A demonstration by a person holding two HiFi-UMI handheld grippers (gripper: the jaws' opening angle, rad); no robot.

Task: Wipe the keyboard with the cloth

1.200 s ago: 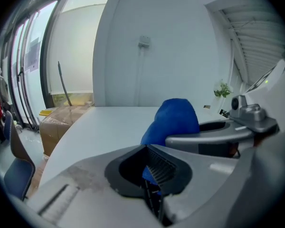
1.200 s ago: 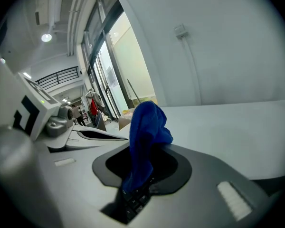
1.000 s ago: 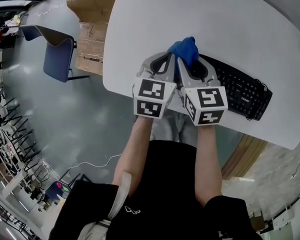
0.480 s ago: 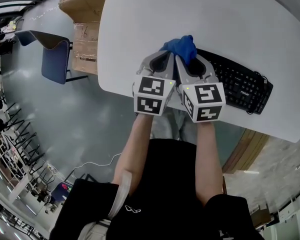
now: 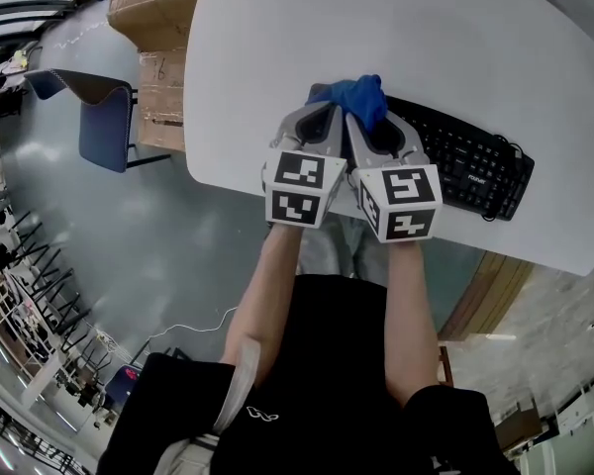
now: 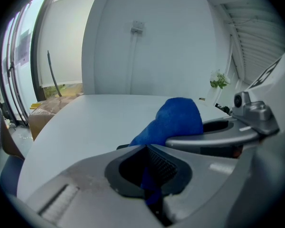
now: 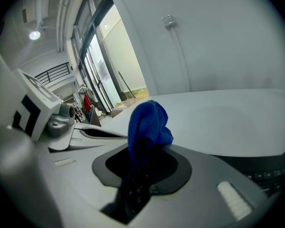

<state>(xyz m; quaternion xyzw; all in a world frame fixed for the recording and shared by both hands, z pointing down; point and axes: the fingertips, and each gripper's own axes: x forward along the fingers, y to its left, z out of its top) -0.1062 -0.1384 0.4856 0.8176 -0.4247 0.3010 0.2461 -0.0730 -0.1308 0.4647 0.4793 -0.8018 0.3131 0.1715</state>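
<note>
A black keyboard (image 5: 470, 166) lies on the white table (image 5: 376, 28), near its front edge. A bunched blue cloth (image 5: 357, 96) sits over the keyboard's left end. Both grippers are side by side and shut on the cloth. The left gripper (image 5: 327, 110) pinches it from the left, the right gripper (image 5: 368, 117) from the right. In the left gripper view a strip of cloth (image 6: 178, 120) runs down into the left gripper (image 6: 149, 148), with the right gripper's jaw alongside. In the right gripper view the cloth (image 7: 147, 122) rises out of the right gripper (image 7: 142, 151), and keyboard keys (image 7: 270, 175) show below.
Cardboard boxes (image 5: 158, 28) are stacked on the floor left of the table. A blue chair (image 5: 104, 117) stands beside them. The table's front edge runs just under the grippers' marker cubes. A cable (image 5: 193, 323) lies on the grey floor.
The two grippers and the cloth have stayed pressed together at the keyboard's left end, drifting slightly left. Both grips look unchanged.
</note>
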